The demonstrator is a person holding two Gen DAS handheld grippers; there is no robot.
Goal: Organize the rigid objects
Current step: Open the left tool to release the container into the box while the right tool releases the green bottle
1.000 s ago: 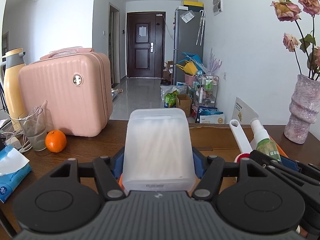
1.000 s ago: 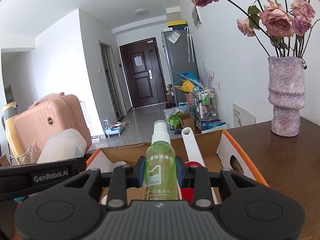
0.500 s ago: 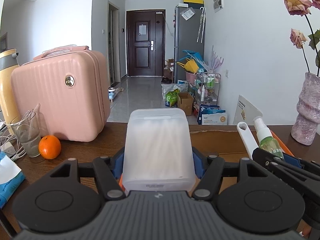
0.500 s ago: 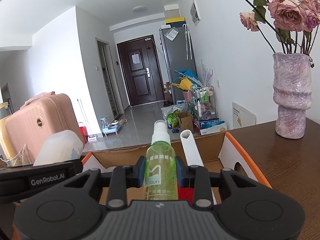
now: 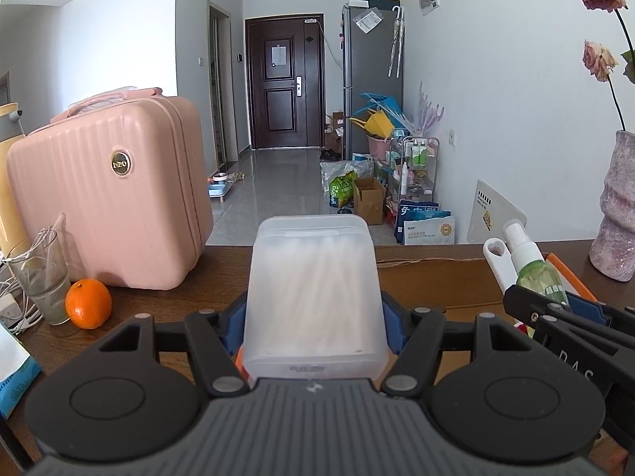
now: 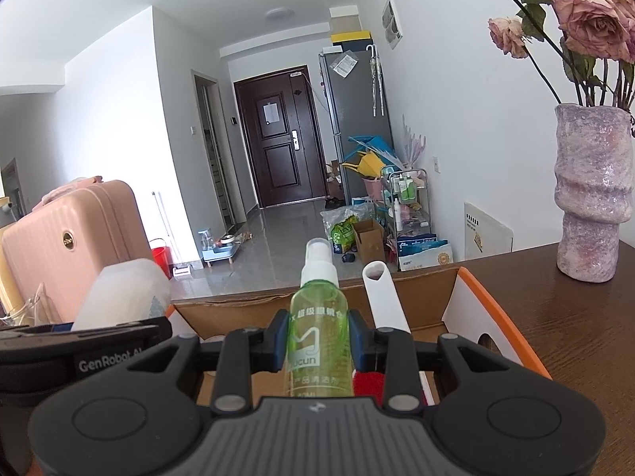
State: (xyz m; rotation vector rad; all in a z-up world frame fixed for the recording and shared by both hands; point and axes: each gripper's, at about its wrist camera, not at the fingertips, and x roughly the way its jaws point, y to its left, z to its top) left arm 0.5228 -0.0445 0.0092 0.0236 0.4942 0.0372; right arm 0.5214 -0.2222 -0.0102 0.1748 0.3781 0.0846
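Over the tabletop's (image 5: pixel 222 261) middle, a frosted box of cotton swabs (image 5: pixel 313 297) is clamped by the left gripper (image 5: pixel 313 317), suitcase (image 5: pixel 107 194) and orange (image 5: pixel 88 304) off left. Right view: green spray bottle (image 6: pixel 319 329) is pinched by the right gripper (image 6: pixel 317 337) above the cardboard box (image 6: pixel 432 297), vase (image 6: pixel 591 198) near the right edge.

The swab box (image 5: pixel 313 289) hides the left gripper's (image 5: pixel 313 317) pads. The vase (image 5: pixel 617 214) and tissue pack (image 5: pixel 16 373) are cut off.

A lived-in home. A dark entry door (image 5: pixel 283 83), grey refrigerator (image 5: pixel 373 79) and cluttered hallway floor show beyond a wooden desk (image 6: pixel 575 317). A pink suitcase (image 5: pixel 107 194) and vase (image 6: pixel 591 194) of roses stand there.
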